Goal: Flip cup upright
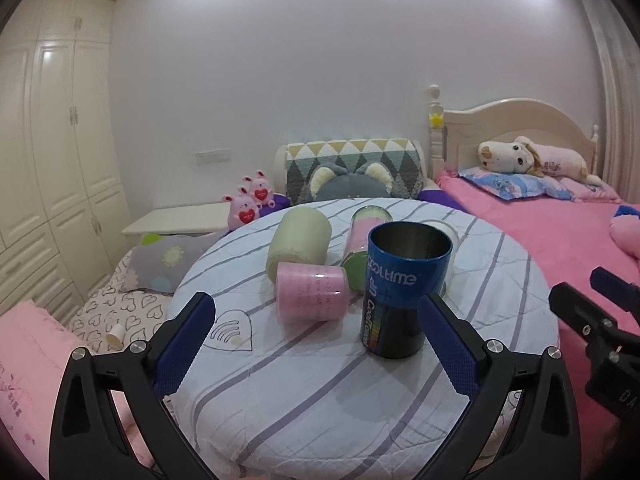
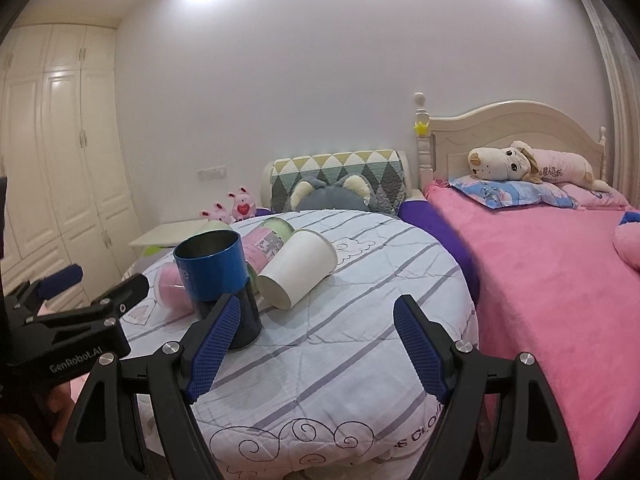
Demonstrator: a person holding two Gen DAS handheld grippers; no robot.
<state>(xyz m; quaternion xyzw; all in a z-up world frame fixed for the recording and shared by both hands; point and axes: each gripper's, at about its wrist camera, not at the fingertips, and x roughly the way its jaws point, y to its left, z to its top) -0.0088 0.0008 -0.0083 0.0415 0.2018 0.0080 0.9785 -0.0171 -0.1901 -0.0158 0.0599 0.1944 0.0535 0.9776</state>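
Bedroom clutter framed the scene: a round table (image 1: pixel 320 400) under a striped cloth stood between a wardrobe (image 1: pixel 60 160) and a pink bed (image 2: pixel 560 280). On it a blue cup (image 1: pixel 402 280) stood upright, mouth up, apparently on a dark can (image 1: pixel 394 332) beneath it. Four others lay on their sides: a pink cup (image 1: pixel 312 296), a green cup (image 1: pixel 298 246), a clear tumbler (image 1: pixel 362 236) behind, and a white paper cup (image 2: pixel 298 272) with its mouth toward the right camera.

So one cup looked done, while the fallen ones remained, if the task meant them; which one was meant could not be told.

Left gripper (image 1: pixel 316 344) hovered with fingers spread wide, holding nothing, the pink cup just ahead of it. Right gripper (image 2: pixel 316 348) was likewise spread and empty, the paper cup ahead, the can just beside its left finger.

Room was tight among the cups, which touched or nearly touched; a careless reach would likely knock the blue cup off. Bare cloth lay near the front rim and to the right, and the paper cup had open space on its right side.
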